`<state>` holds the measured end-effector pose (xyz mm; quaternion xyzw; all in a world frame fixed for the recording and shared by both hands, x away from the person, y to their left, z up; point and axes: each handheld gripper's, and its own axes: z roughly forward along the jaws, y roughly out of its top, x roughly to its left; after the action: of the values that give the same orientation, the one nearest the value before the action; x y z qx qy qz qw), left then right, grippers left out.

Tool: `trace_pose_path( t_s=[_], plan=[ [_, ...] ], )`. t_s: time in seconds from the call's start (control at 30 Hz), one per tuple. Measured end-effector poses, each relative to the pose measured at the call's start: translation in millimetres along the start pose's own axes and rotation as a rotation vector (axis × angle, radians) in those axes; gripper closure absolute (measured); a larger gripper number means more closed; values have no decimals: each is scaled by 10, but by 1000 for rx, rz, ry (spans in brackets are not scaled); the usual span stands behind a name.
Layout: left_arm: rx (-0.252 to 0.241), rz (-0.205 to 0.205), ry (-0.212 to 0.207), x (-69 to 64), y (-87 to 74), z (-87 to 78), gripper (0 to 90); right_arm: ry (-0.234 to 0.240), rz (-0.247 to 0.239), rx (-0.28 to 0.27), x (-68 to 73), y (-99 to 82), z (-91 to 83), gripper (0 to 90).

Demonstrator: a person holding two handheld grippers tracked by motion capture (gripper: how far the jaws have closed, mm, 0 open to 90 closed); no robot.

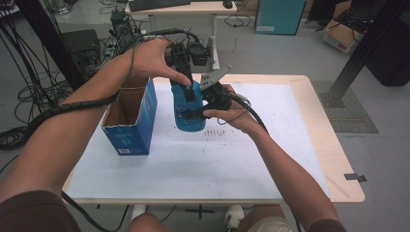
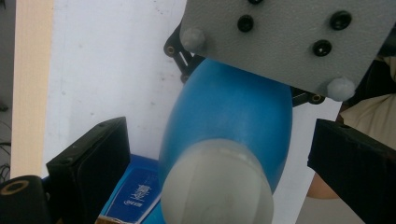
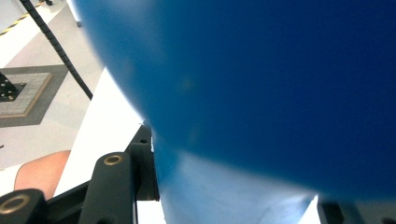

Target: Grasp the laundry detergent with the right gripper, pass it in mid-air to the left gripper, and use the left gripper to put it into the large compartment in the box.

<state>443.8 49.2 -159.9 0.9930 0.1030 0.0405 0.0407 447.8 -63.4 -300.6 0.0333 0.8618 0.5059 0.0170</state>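
Bottle (image 1: 187, 113), smooth blue plastic, rounded, with a pale cap, is held above the white table (image 1: 270, 159). Right gripper (image 1: 205, 104) clamps its body from 3 o'clock; left gripper (image 1: 186, 87) hangs at 12 o'clock, jaws spread around the cap, cardboard box (image 1: 129, 116) at 9 o'clock.

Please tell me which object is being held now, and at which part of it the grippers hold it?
The right gripper is shut on the blue bottle's body. The left gripper's jaws stand apart on either side of its pale cap, not pressing.
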Motion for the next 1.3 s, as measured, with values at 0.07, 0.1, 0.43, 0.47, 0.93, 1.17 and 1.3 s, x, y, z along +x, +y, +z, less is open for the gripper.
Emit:
trace_pose_path(
  t_s=[0.07, 0.1, 0.43, 0.47, 0.93, 1.17, 1.3],
  plan=[
    [-3, 7, 3, 4, 3, 0, 60, 0, -4, -5, -2, 7, -8, 436],
    [-5, 7, 11, 1, 3, 3, 60, -2, -10, -5, -6, 8, -10, 436],
    [12, 8, -6, 0, 19, 28, 55, -1, -10, 1, 2, 13, -3, 435],
    [14, 9, -5, 1, 17, 32, 55, -1, -13, -1, -2, 13, -3, 435],
    [30, 19, -14, 18, -6, 99, 49, 5, -14, -1, -2, 29, -15, 436],
    [31, 21, -12, 7, -4, 108, 49, 4, -16, 3, -3, 31, -17, 436],
    [30, 24, -8, 2, -2, 106, 49, 2, -9, 0, 0, 33, -29, 435]
  ],
)
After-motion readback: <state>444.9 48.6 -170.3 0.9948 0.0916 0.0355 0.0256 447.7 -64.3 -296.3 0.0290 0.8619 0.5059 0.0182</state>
